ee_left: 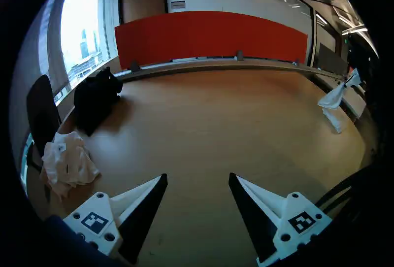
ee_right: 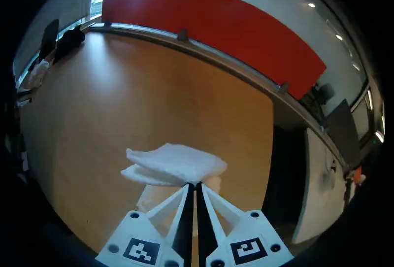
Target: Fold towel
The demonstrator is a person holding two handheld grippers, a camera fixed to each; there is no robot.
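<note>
One towel [ee_right: 172, 164]: I am holding it above the surface [ee_right: 98, 94], right hand-held gripper [ee_right: 195, 184] clamped on it, left hand-held gripper [ee_left: 197, 175] standing apart. Best aligning corners before lowering.

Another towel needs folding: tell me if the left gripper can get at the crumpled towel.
Probably yes. The left gripper is open, holding nothing; the crumpled towel lies off to its left on the table, nothing between them.
</note>
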